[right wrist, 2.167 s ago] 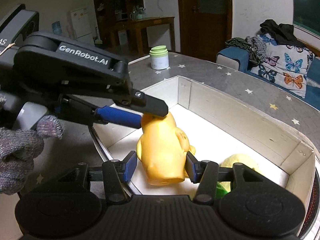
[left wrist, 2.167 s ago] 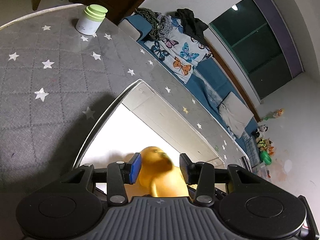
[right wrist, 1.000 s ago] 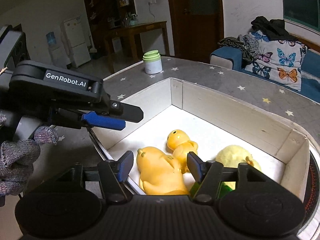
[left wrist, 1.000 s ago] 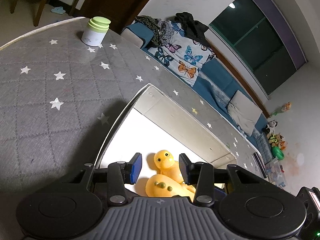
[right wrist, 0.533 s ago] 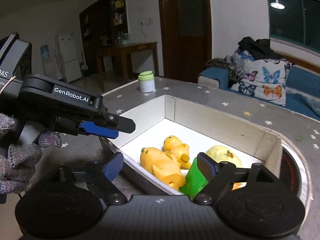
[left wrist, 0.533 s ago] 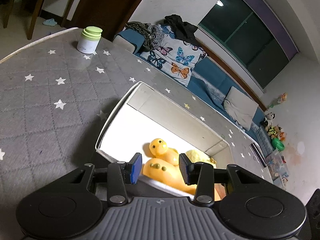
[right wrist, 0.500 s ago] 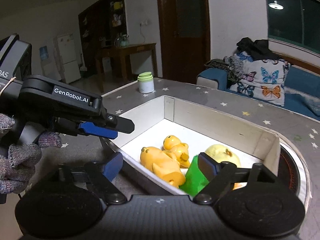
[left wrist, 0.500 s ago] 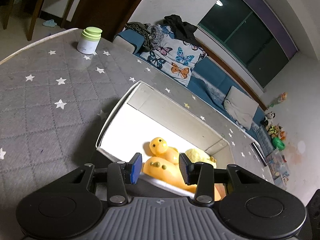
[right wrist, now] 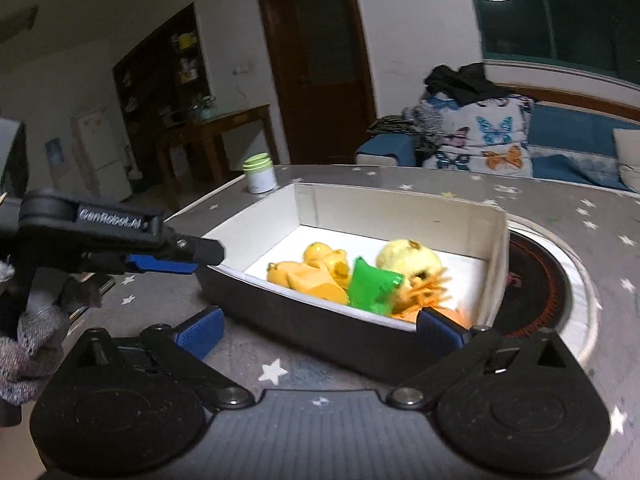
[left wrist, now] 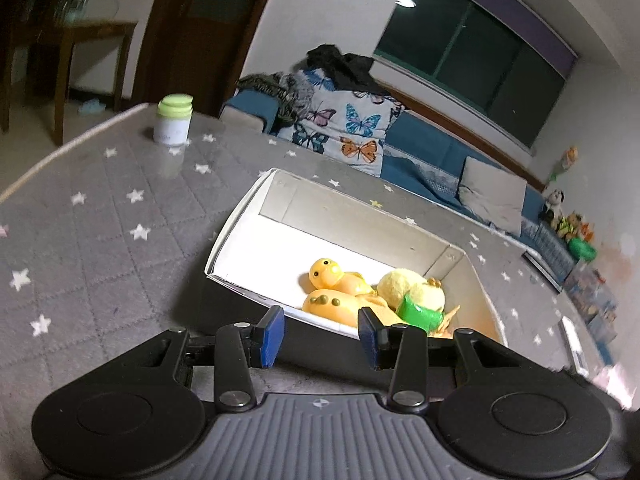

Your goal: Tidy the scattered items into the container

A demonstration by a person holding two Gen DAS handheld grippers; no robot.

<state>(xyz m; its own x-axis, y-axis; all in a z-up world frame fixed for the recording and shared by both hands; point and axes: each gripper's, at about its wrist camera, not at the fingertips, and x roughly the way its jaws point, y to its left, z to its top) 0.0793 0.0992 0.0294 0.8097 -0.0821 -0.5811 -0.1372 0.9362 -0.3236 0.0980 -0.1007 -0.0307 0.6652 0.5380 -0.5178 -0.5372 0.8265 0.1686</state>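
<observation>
A: L gripper?
B: Bottom centre of the left wrist view, blue fingers spread w/ nothing between, held just short of the near wall of the box. In the right wrist view it comes in from mid left.
A: R gripper?
B: Bottom of its own view, fingers spread wide, empty, also in front of the box.
A: Where's the stuff?
B: All in the box, bunched at its right end. Two orange ducks touching each other, a pale yellow plush just right of them, a green toy leaning against the plush. Right wrist view shows the same: ducks, green toy, plush, plus something orange and stringy at lower right, blurred, can't tell what.
A: Else?
B: Grey star-print surface. White jar w/ green lid upper left, well apart from the box.
</observation>
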